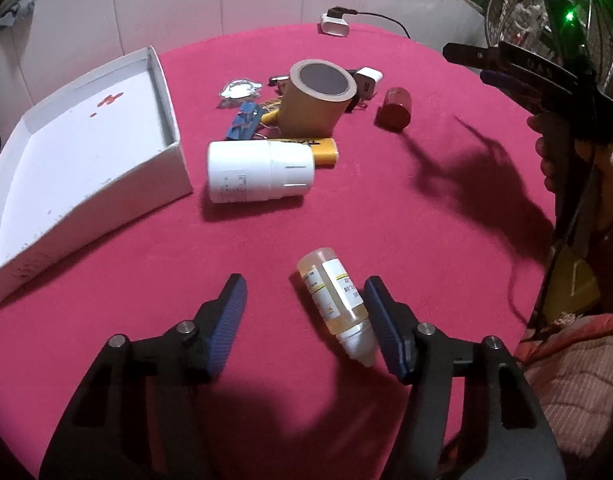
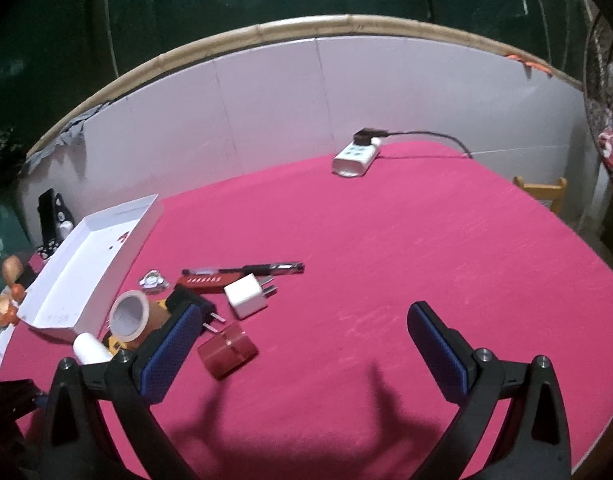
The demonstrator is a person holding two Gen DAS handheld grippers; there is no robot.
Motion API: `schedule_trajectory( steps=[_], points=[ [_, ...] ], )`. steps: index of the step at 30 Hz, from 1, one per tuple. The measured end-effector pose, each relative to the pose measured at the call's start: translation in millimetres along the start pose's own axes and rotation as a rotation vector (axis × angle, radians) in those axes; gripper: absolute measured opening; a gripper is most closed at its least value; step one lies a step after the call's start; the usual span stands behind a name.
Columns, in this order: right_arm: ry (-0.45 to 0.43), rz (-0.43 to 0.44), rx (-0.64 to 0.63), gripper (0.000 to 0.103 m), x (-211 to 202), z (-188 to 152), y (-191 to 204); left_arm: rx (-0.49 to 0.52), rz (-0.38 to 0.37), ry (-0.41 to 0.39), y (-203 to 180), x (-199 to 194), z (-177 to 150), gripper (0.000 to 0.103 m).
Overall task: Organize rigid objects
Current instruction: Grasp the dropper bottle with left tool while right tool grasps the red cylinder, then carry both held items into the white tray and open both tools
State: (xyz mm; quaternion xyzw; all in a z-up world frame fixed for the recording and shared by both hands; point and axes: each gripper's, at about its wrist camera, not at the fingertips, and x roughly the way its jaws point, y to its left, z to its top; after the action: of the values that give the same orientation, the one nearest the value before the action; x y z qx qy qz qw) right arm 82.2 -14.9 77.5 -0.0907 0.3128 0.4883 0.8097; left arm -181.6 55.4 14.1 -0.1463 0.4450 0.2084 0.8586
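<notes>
A small clear bottle [image 1: 338,300] of yellowish liquid with a white cap lies on the pink tablecloth [image 1: 386,216] between the fingers of my left gripper [image 1: 304,282]. The right pad rests against the bottle, while the left pad stands well off it, so the jaws are open. Beyond it lie a white jar [image 1: 258,176], a brown tape roll [image 1: 314,104], a red cylinder [image 1: 394,109], a white charger [image 1: 367,82] and blue clips [image 1: 244,120]. My right gripper [image 2: 305,307] hovers open over bare cloth, with the red cylinder [image 2: 226,354] just beside its left finger.
An open white box [image 1: 78,152] sits at the left of the table. A white power strip [image 2: 354,158] with a black cable lies at the far edge. A pen [image 2: 246,269] lies behind the charger [image 2: 246,294]. A fan [image 1: 546,8] stands off the right side.
</notes>
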Motion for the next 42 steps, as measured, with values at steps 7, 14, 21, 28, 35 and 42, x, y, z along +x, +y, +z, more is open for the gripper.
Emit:
schedule_trajectory(
  steps=[7,14,21,28,35,42],
  points=[
    [0.075,0.034,-0.094,0.103,17,-4,17,0.069,0.048,0.008,17,-1,0,0.060],
    [0.123,0.049,-0.263,0.103,32,-11,40,0.046,0.028,-0.003,23,-6,-3,0.019],
    [0.134,0.050,-0.374,0.103,42,-16,52,0.025,0.020,-0.017,23,-15,-13,0.019],
    [0.212,0.092,-0.447,0.085,61,-20,61,0.002,0.025,-0.059,32,-23,-3,0.019],
    [0.258,0.117,-0.433,0.068,69,-25,59,-0.019,0.023,-0.124,37,-35,14,0.019],
    [0.271,0.139,-0.421,0.045,66,-24,60,-0.047,0.042,-0.203,45,-53,36,0.019]
  ],
)
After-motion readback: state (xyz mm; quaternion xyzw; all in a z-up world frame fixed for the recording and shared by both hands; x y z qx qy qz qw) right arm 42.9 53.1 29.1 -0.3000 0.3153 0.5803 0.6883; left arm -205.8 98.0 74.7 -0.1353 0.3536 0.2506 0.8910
